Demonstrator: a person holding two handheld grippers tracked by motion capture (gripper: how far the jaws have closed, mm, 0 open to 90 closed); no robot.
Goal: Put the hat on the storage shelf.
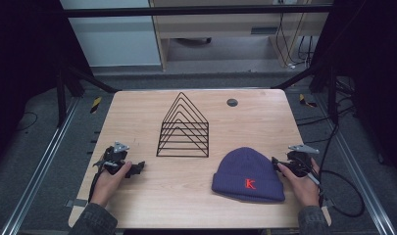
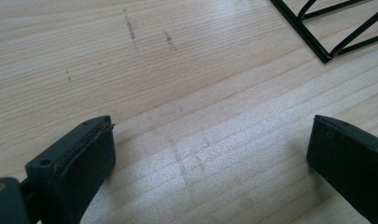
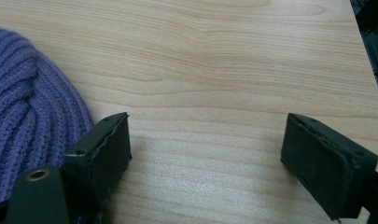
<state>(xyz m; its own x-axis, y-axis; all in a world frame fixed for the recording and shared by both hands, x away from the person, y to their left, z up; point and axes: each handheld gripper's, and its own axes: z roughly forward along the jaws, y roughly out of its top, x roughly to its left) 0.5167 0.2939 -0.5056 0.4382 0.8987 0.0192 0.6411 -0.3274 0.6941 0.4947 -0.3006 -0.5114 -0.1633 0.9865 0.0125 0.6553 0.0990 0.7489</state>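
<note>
A purple knit beanie (image 1: 249, 175) with a red letter K lies flat on the wooden table (image 1: 137, 112) at the front right. Behind its left side stands a black wire rack (image 1: 184, 128) shaped like a row of triangles. My left gripper (image 1: 137, 169) rests low at the table's front left, held by a hand, jaws wide apart over bare wood (image 2: 205, 154). My right gripper (image 1: 277, 162) sits just right of the beanie, jaws wide apart with nothing between them (image 3: 205, 158). The beanie's ribbed edge (image 3: 28, 107) lies beside its left jaw.
A small dark round disc (image 1: 232, 102) sits in the tabletop at the back right. A corner of the wire rack (image 2: 326, 32) shows ahead of my left gripper. The table's right edge (image 3: 364, 56) is close to my right gripper. Cables trail off the right side.
</note>
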